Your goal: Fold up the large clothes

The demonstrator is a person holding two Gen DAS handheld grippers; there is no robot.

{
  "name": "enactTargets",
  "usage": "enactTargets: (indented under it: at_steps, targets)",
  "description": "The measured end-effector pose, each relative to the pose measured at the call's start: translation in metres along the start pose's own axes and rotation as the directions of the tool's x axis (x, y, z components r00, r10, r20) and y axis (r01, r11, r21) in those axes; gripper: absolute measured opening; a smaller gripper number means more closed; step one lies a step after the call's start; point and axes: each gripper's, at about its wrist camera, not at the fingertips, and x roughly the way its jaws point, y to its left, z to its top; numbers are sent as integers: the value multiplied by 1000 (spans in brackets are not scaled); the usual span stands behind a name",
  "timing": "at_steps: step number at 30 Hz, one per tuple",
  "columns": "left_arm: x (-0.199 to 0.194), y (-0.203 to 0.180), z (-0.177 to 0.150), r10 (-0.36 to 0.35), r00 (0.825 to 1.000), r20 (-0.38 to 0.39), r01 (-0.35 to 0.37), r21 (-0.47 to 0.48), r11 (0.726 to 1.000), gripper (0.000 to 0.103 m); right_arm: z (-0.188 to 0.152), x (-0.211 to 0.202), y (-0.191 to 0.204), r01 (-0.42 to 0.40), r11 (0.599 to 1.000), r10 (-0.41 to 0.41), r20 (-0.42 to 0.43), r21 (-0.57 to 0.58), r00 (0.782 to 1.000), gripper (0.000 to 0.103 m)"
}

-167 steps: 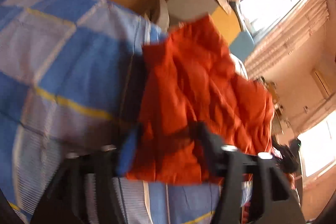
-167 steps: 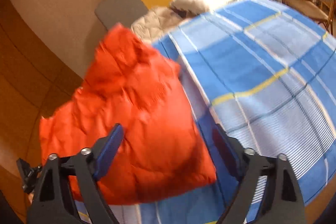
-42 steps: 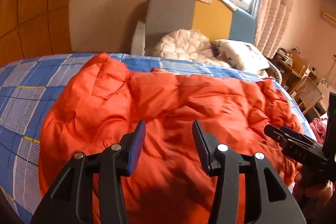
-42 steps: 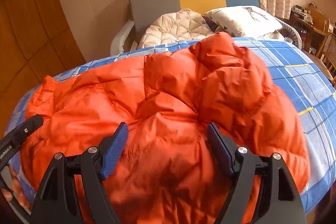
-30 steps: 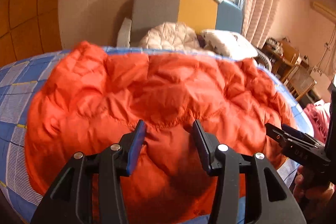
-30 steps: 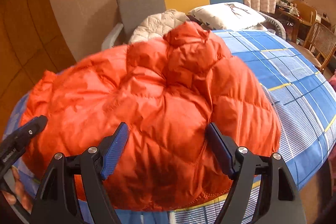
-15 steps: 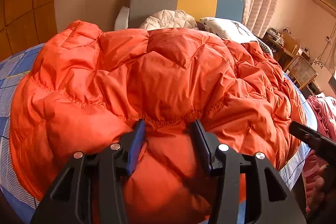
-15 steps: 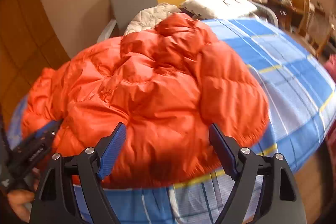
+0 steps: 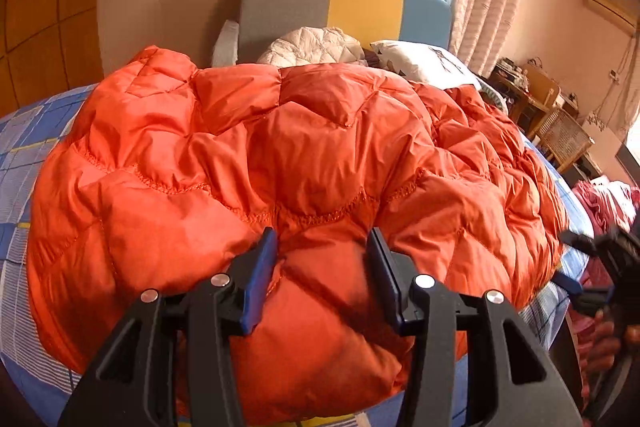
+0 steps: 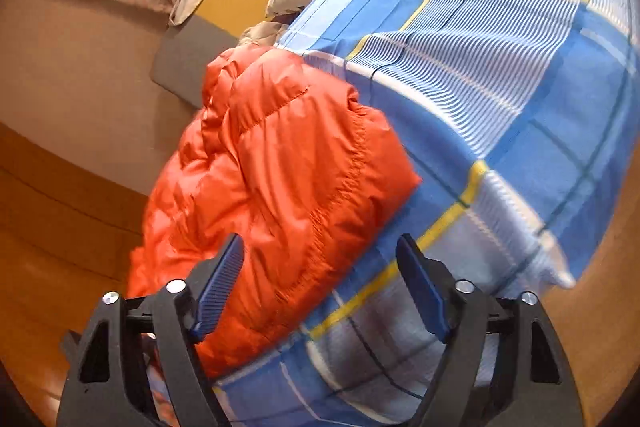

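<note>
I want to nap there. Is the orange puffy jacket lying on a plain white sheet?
No, the orange puffy jacket lies on a bedsheet checked in blue and white with yellow lines.

We count one orange jacket (image 9: 304, 163) on one bed sheet (image 10: 500, 75). Two grippers: left gripper (image 9: 322, 247), right gripper (image 10: 320, 259). One pillow (image 9: 424, 61), one white quilted item (image 9: 312, 47), one headboard (image 9: 328, 11), one wicker chair (image 9: 564, 139).
</note>
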Motion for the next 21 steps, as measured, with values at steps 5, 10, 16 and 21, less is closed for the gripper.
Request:
enactTargets:
  at_steps: [5,10,16,21]
  targets:
    - [-5,3,-2,-35,999,-3,35,52,998,47,6,29,-3,-32,996,34,-24,86,999,59]
    - [-26,10,-2,-52,998,26,46,191,981,47,9,32,1,-21,998,22,-26,53,999,36]
    - [-60,61,-9,-36,999,8,29,413,910,42,10,32,4,3,1000,-3,-32,-5,999,34]
    - [-64,103,-15,-12,998,-64,44,528,848,37,11,33,6,15,999,-16,-33,-32,999,34]
